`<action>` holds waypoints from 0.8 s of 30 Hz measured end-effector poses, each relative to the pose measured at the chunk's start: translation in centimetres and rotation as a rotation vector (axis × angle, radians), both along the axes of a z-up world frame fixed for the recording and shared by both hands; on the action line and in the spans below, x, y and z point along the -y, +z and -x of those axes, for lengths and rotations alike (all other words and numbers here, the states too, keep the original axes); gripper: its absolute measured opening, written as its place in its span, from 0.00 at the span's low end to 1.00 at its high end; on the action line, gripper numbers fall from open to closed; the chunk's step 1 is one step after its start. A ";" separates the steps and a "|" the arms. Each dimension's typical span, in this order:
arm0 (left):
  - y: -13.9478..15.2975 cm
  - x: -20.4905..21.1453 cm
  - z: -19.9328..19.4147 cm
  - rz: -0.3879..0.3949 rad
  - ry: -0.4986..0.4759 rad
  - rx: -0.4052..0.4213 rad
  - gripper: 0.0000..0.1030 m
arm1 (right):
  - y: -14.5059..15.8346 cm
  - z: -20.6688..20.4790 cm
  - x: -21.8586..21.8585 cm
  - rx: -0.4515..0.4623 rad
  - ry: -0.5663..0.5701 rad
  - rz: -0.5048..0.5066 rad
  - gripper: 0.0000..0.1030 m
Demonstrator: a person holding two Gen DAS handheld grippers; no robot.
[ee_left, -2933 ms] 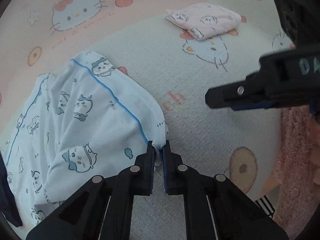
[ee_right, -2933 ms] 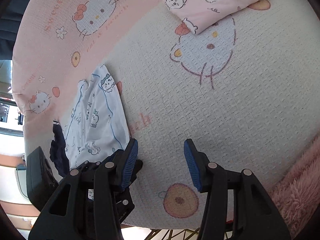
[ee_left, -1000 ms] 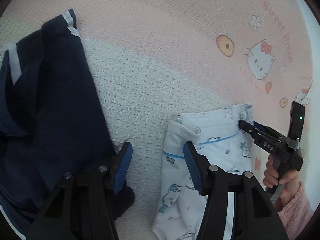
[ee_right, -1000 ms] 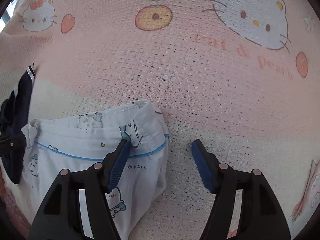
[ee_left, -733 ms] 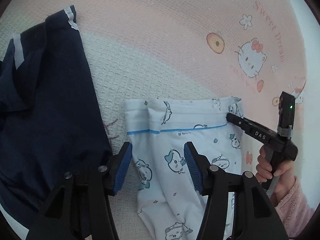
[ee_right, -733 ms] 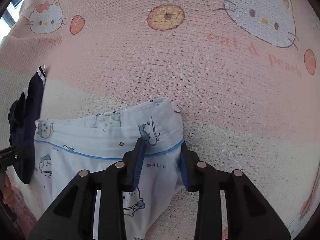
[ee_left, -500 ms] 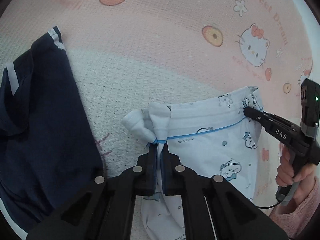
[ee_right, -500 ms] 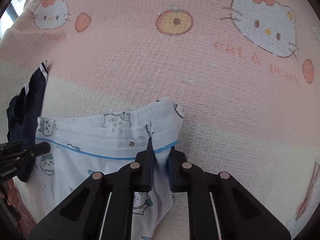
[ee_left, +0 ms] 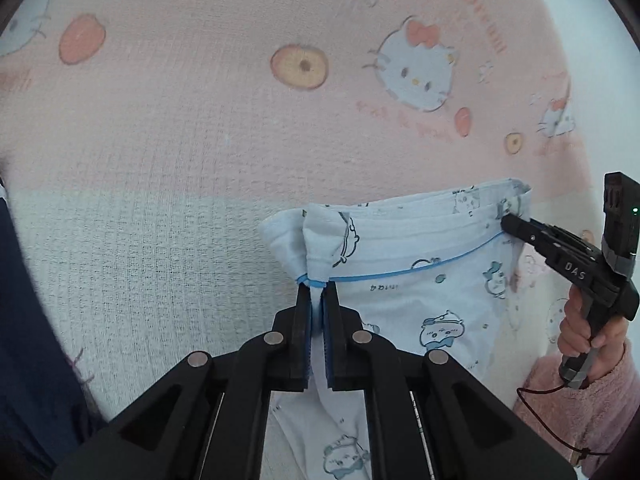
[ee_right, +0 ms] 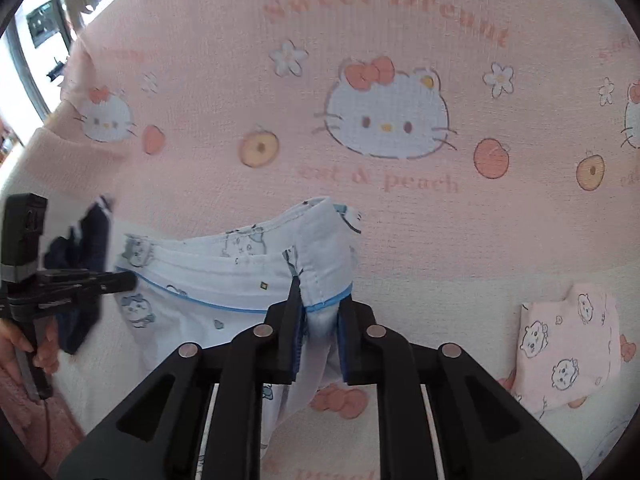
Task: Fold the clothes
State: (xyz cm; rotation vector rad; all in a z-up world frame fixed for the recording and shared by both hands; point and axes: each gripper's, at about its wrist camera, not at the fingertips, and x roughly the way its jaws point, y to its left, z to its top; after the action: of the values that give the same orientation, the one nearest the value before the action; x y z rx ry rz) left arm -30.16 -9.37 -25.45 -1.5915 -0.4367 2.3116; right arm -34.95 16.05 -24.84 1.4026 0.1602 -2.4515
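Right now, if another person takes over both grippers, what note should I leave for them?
Left gripper: pinching one top corner of the light blue garment; jaws are opening.
Right gripper: the other top corner is between its jaws; they are opening too.
Done: a folded pink garment lies on the blanket.
Left: fold the light blue garment, then the navy garment beside it.
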 end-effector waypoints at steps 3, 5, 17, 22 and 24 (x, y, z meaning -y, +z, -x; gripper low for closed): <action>-0.7 -0.1 0.8 0.075 0.009 -0.013 0.11 | -5.9 3.2 0.2 0.151 -0.080 -0.078 0.23; -0.6 0.0 0.8 0.107 0.030 -0.041 0.16 | -6.8 3.3 -0.7 0.149 -0.122 -0.047 0.25; -0.7 -0.2 0.3 0.110 0.037 -0.104 0.33 | -6.0 1.8 0.3 0.034 -0.026 -0.087 0.38; -1.2 -0.8 0.2 0.103 0.027 -0.134 0.26 | -8.8 3.3 1.3 0.100 -0.017 -0.089 0.30; -0.8 -0.9 0.2 0.126 0.021 -0.157 0.25 | -8.6 3.2 1.4 0.088 -0.014 -0.075 0.22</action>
State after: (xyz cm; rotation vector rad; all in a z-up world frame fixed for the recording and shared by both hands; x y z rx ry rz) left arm -30.33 -8.50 -26.28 -1.4505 -0.2777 2.5016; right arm -38.19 14.62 -33.41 1.5453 0.2247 -2.4120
